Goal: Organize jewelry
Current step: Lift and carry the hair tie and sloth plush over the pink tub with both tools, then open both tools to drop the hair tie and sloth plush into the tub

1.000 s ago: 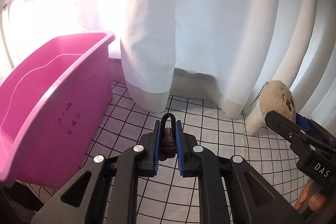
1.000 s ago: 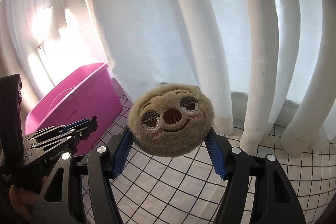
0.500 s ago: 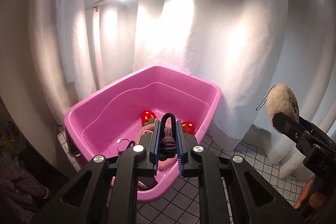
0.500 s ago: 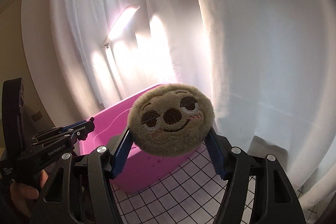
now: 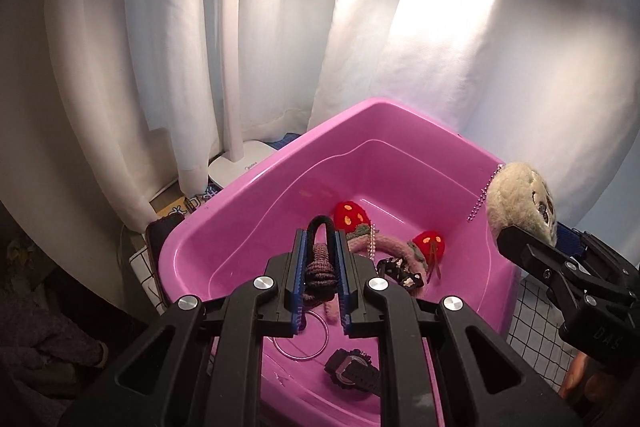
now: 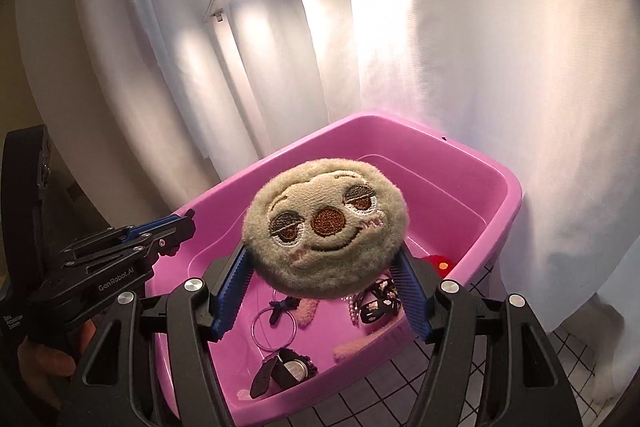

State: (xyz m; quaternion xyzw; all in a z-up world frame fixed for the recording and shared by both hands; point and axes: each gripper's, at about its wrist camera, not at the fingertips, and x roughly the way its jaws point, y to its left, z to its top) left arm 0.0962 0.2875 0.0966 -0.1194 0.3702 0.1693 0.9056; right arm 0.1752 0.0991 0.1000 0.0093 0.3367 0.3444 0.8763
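Above the pink tub (image 5: 224,211), the left gripper (image 5: 320,263) clamps a knitted hair tie (image 5: 319,267) while the right gripper (image 6: 324,267) grips a plush keychain (image 6: 324,223), both directly over its jewelry.

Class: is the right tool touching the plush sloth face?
Touching. The right wrist view shows the right tool with both blue pads pressed into the plush sloth face, one on each side.

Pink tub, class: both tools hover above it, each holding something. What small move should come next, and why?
Probably lower both tools slightly, then release. The left tool grips a knitted hair tie and the right tool a plush face charm, both already over the pink tub.
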